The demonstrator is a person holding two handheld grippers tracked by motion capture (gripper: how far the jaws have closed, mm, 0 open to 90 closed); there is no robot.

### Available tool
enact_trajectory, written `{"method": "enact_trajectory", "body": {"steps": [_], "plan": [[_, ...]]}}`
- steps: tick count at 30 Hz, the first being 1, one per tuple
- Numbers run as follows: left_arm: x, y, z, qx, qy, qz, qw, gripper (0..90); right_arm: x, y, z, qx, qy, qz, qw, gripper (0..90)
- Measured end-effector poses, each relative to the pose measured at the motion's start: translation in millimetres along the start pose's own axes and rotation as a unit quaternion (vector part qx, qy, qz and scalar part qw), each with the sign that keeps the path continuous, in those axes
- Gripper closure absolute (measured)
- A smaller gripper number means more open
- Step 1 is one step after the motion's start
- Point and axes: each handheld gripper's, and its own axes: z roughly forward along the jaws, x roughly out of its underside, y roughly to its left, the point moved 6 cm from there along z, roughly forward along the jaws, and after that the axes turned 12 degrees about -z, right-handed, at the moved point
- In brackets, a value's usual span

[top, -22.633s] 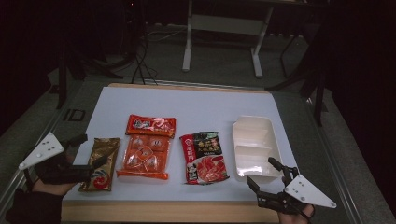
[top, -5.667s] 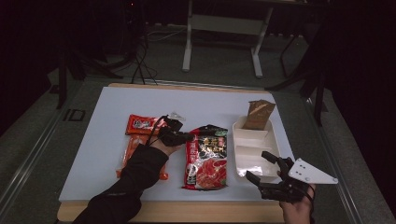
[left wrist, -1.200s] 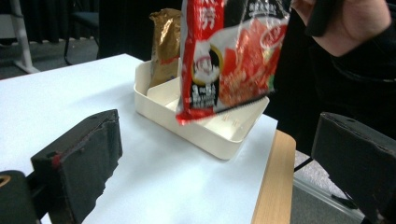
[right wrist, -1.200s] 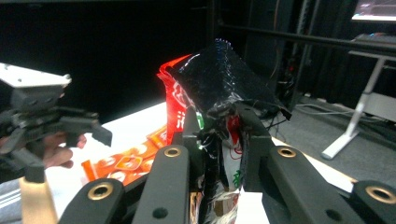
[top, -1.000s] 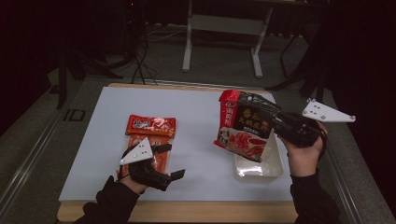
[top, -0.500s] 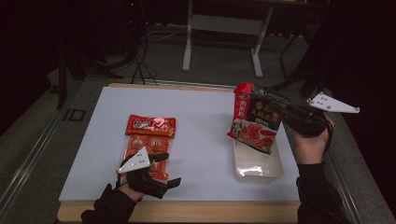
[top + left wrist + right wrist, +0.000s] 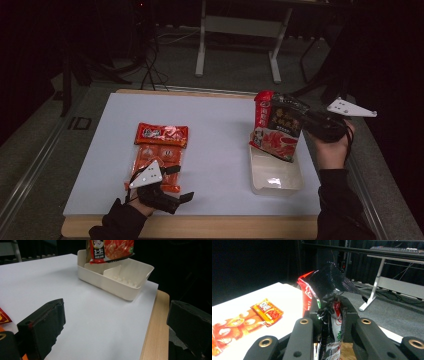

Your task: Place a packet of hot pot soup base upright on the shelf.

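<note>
Red-and-black foil marks the pouch [image 7: 278, 129], which hangs upright in the air over the far end of the tray [image 7: 276, 184], at about two o'clock on the table [image 7: 220, 125]. The right gripper [image 7: 309, 121] has its jaws pinched on the pouch's right edge; in the right gripper view the crumpled foil [image 7: 329, 315] sits squeezed between the two black jaws. The hand [image 7: 334, 147] behind it holds the gripper level, with the grey plate [image 7: 351, 107] on top. The pouch's lower edge hangs just above the tray's rim, and whether the two touch cannot be told (the left gripper view shows the pouch's bottom [image 7: 110, 251] just above the tray's back compartment).

The tray is cream plastic with an inner divider [image 7: 112, 269] and lies at four o'clock, near the right edge of the white sheet.

The left gripper [image 7: 180, 199] rests low at seven o'clock, near the front edge of the table, its jaws spread wide with nothing between them. In its own view, bare white sheet [image 7: 100, 322] and the wooden table edge [image 7: 153, 330] lie between the jaws.

Two more packs lie flat at about nine o'clock: a small red packet [image 7: 162, 134], and just in front of it an orange pack [image 7: 157, 162] (its near end lies under the left gripper's plate [image 7: 147, 175]).
</note>
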Motion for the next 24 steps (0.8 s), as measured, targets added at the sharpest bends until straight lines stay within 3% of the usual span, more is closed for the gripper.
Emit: {"method": "enact_trajectory", "body": {"steps": [6,17,24], "plan": [[2.7,3.7,0.8,-0.006,-0.003,-0.01,0.9999,2.5,11.8,-4.0,9.5,0.003,0.009,-0.024,0.9997,76.4],[3.1,3.8,1.7,-0.005,-0.006,-0.014,0.9999,2.6,29.8,-4.7,22.3,-0.005,0.023,-0.018,0.9996,76.2],[3.2,3.8,1.3,-0.006,-0.007,-0.013,0.9999,3.9,32.2,0.2,27.1,-0.029,0.019,-0.012,0.9993,75.3]]}}
